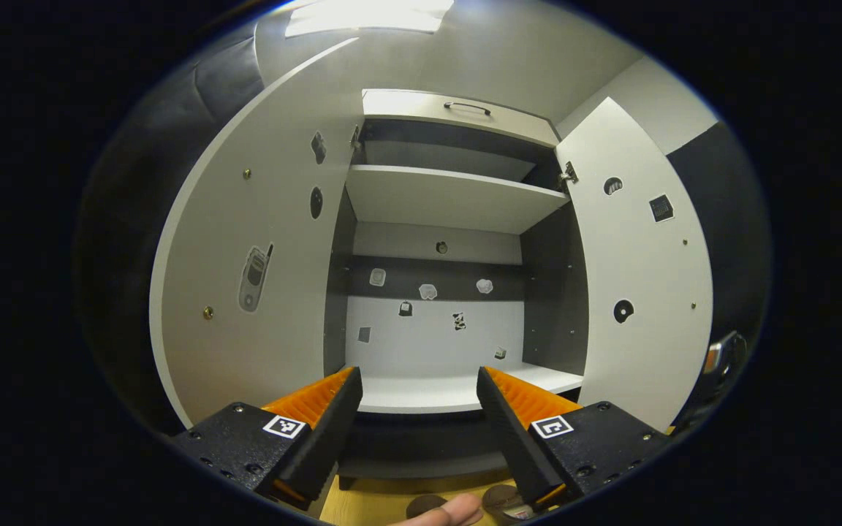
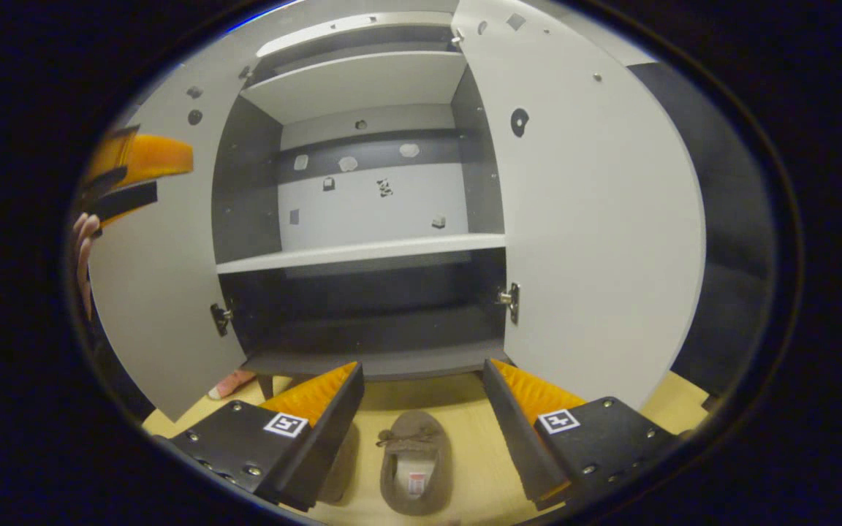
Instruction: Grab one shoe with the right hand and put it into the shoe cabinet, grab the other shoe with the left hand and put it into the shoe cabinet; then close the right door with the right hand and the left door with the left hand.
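1. The shoe cabinet (image 2: 362,252) stands open, with two doors swung wide: the left door (image 2: 158,292) and the right door (image 2: 596,219).
2. In the left gripper view the same cabinet (image 1: 457,197) shows two pale shelves, one high and one low, with a drawer (image 1: 457,113) with one handle above them.
3. Small stickers dot the back panel and the inside of both doors.
4. Two brown shoes lie on the wooden floor (image 2: 465,409) in front of the cabinet, side by side. One shoe (image 2: 414,460) lies in plain sight between the right gripper's fingers; the second shoe (image 2: 339,460) is mostly hidden behind the left finger of that gripper.
5. The right gripper (image 2: 421,398) hovers over the shoes, its fingers wide apart and holding nothing.
6. The left gripper (image 1: 417,398) is raised toward the lower shelf, its fingers also wide apart and empty.
7. In the right gripper view the left gripper (image 2: 136,175) appears at the far left edge, with a person's hand (image 2: 83,248) behind it.
8. In the left gripper view the tips of both shoes (image 1: 501,500) peek in at the bottom edge, beside a fingertip.
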Tool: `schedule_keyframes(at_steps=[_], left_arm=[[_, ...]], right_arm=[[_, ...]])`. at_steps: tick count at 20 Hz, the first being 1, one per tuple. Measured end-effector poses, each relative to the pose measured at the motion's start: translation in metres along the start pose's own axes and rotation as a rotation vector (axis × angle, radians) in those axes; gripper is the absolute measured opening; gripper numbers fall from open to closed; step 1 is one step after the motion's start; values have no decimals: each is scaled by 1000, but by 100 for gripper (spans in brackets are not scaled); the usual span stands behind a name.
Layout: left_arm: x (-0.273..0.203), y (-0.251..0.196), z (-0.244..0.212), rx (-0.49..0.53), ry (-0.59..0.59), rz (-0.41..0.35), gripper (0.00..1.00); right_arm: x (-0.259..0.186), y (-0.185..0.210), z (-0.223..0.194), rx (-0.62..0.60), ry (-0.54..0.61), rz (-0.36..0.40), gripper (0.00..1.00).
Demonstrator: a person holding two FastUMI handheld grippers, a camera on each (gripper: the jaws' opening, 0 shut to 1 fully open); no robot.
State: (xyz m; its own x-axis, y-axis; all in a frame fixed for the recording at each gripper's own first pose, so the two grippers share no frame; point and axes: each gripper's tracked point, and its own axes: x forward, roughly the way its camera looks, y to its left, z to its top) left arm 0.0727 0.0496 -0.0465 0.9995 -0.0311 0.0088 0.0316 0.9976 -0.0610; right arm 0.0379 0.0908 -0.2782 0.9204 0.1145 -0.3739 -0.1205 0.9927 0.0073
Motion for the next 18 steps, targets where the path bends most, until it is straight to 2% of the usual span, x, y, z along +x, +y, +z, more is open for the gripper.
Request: schedule_keyframes(at_steps=[6, 9, 12, 14, 15, 16, 18], left_arm=[[13, -17, -15, 4, 37, -59, 96], [23, -29, -30, 12, 80, -116, 96], [34, -24, -42, 18, 113, -112, 95], [40, -18, -47, 33, 121, -101, 95], [43, -14, -47, 41, 120, -94, 95], [46, -11, -47, 53, 115, -86, 95], [52, -1, -42, 68, 92, -54, 95]], right_arm=[[10, 16, -105, -44, 227, 42, 99], [12, 33, -132, -21, 283, 89, 98], [25, 37, -159, -39, 353, 86, 99], [38, 42, -163, -25, 364, 98, 97], [47, 41, -162, -13, 360, 88, 94], [52, 43, -164, 3, 372, 89, 74], [63, 52, -178, 42, 425, 112, 63]])
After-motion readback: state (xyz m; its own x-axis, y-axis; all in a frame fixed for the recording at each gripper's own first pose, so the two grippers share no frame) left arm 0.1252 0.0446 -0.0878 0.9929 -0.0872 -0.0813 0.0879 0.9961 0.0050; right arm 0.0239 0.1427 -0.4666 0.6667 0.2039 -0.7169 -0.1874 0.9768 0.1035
